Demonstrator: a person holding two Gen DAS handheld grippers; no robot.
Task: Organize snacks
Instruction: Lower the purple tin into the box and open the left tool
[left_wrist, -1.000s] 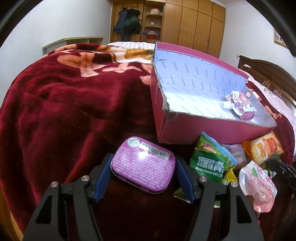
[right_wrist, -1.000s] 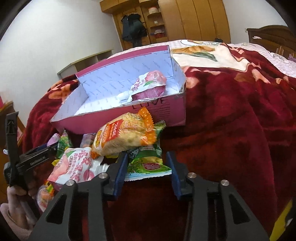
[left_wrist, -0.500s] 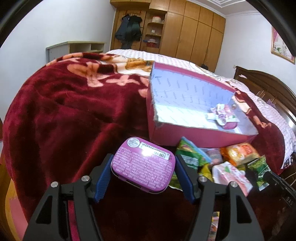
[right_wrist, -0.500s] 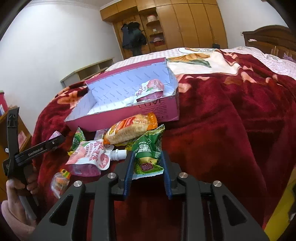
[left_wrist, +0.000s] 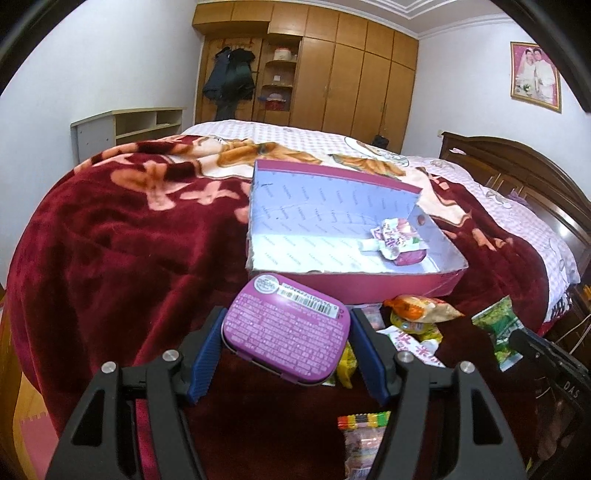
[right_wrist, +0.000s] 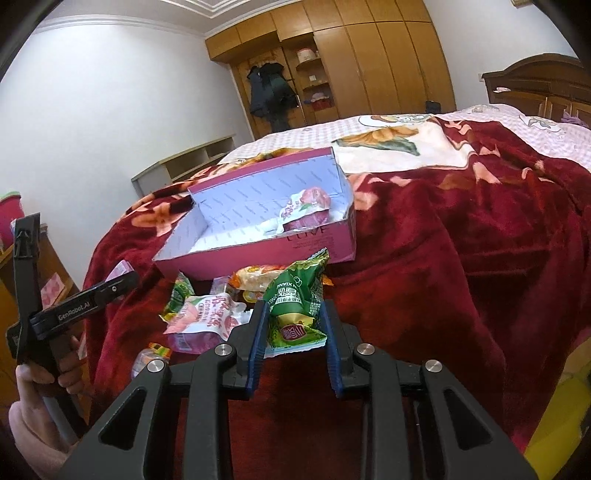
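Purple and flat, the tin (left_wrist: 286, 334) has rounded corners, small printed text across its face and a white barcode strip along the far edge. It sits clamped between the blue pads of the left gripper (left_wrist: 287, 345), above the red blanket (left_wrist: 122, 254) and just short of the pink box (left_wrist: 354, 288). The right gripper (right_wrist: 295, 328) is closed on a green packet (right_wrist: 297, 299), crinkled, with a red logo near its bottom seam. Inside the box lies one pink-and-white pouch (left_wrist: 397, 240), against the right end. Loose snacks sit in a heap in front of the box, among them an orange packet (left_wrist: 419, 312) and a pink pouch (right_wrist: 207, 317).

Compared with a second ago, both grippers are higher and farther back: the box looks smaller, and the green packet is now lifted clear of the heap.
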